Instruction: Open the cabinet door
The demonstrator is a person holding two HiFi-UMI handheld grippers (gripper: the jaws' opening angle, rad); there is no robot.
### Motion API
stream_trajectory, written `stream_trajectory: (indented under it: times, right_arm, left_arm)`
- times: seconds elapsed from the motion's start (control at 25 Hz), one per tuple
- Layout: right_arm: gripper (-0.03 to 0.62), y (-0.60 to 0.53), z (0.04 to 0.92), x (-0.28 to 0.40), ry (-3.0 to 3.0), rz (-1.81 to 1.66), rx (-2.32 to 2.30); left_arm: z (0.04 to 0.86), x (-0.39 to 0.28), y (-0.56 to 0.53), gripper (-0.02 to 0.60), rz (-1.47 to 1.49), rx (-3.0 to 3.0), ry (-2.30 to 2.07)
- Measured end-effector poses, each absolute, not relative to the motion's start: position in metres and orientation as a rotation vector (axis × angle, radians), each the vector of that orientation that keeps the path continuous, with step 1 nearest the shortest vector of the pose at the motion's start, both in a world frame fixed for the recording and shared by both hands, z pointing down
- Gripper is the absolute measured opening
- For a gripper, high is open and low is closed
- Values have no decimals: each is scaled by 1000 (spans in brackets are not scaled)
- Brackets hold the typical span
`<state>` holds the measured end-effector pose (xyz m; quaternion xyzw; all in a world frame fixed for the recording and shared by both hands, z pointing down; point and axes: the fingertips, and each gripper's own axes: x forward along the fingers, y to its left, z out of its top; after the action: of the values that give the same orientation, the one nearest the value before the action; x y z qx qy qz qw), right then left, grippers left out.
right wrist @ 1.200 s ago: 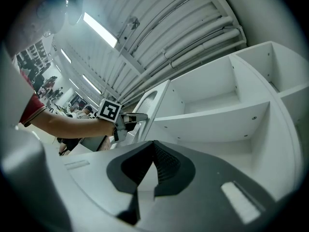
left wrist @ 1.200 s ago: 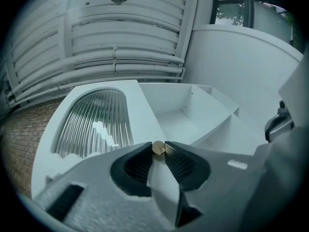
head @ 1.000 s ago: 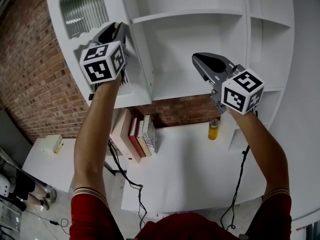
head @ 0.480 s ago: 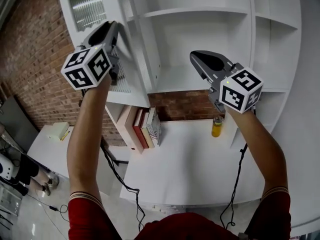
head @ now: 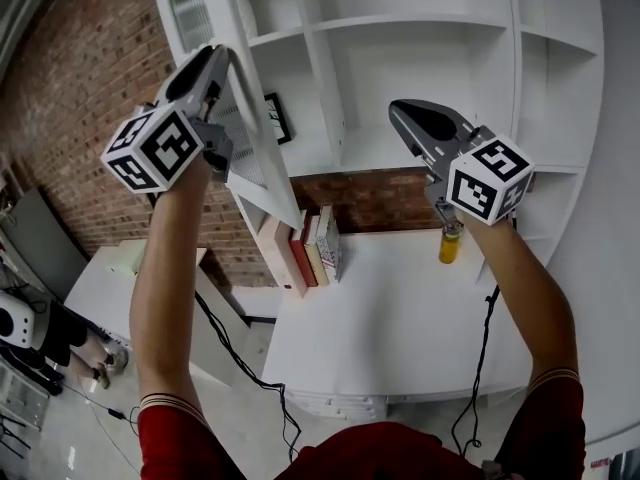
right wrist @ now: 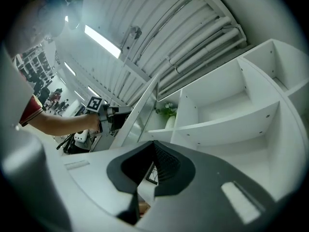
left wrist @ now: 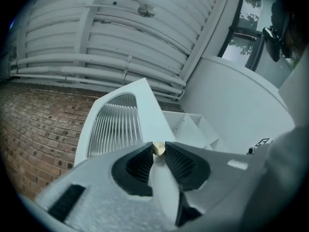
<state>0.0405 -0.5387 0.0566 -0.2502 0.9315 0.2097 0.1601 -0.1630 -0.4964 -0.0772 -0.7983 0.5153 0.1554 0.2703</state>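
Note:
The white cabinet door with a ribbed glass arch stands swung well out from the white shelf unit. My left gripper is clamped on the door's free edge. In the left gripper view the pads sit on either side of that edge with the small brass knob at their tips; the jaws are opening slightly, the door still between them. My right gripper hovers before the open shelves, shut and empty. It also sees the door.
A framed picture and a plant sit in the opened compartment. Below are books, a yellow bottle and a white table. A brick wall and a side desk lie left.
The door has swung further open, leftward and towards me, with my left gripper travelling along on its edge. The compartment behind it now shows. My right gripper drifted slightly.

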Motion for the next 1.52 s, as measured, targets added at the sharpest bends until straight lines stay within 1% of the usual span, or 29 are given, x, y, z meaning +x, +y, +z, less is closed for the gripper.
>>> stream_trajectory:
  times: [0.4,0.64,0.96,1.2,1.32,1.52]
  right_arm:
    - [14,-474,65,-18,2665,616,-765]
    - [14,-436,64,-42,2671,634,-808]
    - [14,-392,75,-54,2677,651,-885]
    - [14,-370,87,-63,2683,648,-929]
    - [14,-369,88,-67,2686,642,-940]
    - [14,-362,91,-83,2696,638,-937]
  left_arm:
    - [-74,-241,-419,94,506,-2151,1347]
    - [-76,-282,-400,94,504,-2142,1374]
    - [-69,-319,-379,23,465,-2087,1455]
    - [-56,-359,-343,19,482,-1975,1512]
    - [-48,-363,-330,17,459,-1946,1512]
    - [-26,-357,-314,5,506,-2038,1465]
